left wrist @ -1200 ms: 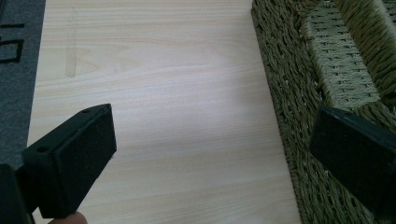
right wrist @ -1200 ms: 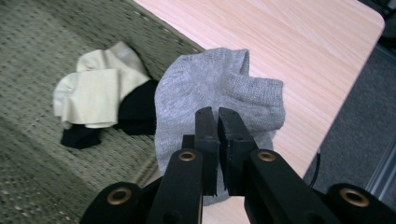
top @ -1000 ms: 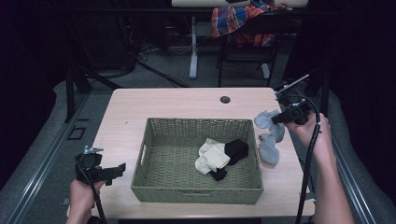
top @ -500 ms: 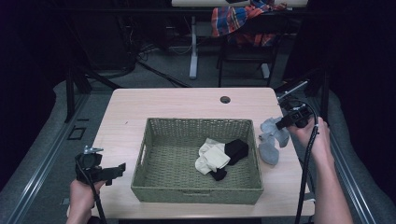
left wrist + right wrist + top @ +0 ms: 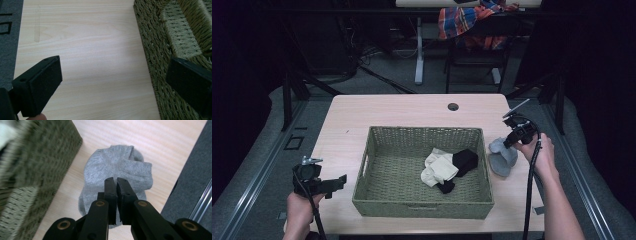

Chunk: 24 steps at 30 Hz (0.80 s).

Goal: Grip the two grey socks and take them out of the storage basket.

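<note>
A grey sock (image 5: pixel 112 167) lies bunched on the wooden table just right of the woven basket (image 5: pixel 362 170). My right gripper (image 5: pixel 115 180) is shut, its tips pinching a fold at the sock's middle. In the high view the right gripper (image 5: pixel 508 142) points down at the grey sock (image 5: pixel 501 162) beside the basket's right wall. Inside the basket lie a cream sock (image 5: pixel 439 167) and a black sock (image 5: pixel 464 161). My left gripper (image 5: pixel 112 82) stands open over bare table, next to the basket's left wall (image 5: pixel 155 55); in the high view the left gripper (image 5: pixel 339 182) sits near the front left corner.
The light wooden table (image 5: pixel 402 110) has a cable hole (image 5: pixel 453 106) at the back. Dark floor and a metal rail run along the table's right edge (image 5: pixel 200 202). A chair with plaid cloth (image 5: pixel 472 22) stands behind the table.
My right gripper has come down toward the table with the grey sock, which now rests lower and more bunched beside the basket. The left gripper has stayed put.
</note>
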Each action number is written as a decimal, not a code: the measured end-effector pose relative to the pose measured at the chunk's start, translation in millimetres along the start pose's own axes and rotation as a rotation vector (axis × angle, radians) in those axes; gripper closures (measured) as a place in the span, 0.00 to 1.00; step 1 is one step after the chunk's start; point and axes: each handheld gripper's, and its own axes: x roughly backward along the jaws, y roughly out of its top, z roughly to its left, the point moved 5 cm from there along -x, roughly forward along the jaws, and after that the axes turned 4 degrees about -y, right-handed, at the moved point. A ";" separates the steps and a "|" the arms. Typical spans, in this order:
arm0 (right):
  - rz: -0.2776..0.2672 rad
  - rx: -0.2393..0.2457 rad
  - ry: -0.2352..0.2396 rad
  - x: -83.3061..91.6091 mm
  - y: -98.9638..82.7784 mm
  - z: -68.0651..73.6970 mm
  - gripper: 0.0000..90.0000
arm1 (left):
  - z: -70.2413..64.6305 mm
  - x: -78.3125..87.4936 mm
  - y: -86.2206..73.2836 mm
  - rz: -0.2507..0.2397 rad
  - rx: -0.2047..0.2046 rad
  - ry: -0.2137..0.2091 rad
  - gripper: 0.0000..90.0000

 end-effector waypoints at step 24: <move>-0.029 -0.050 0.033 3.0 -11.0 -6.9 0.42 | 0.1 0.4 0.3 -0.006 0.006 0.006 0.01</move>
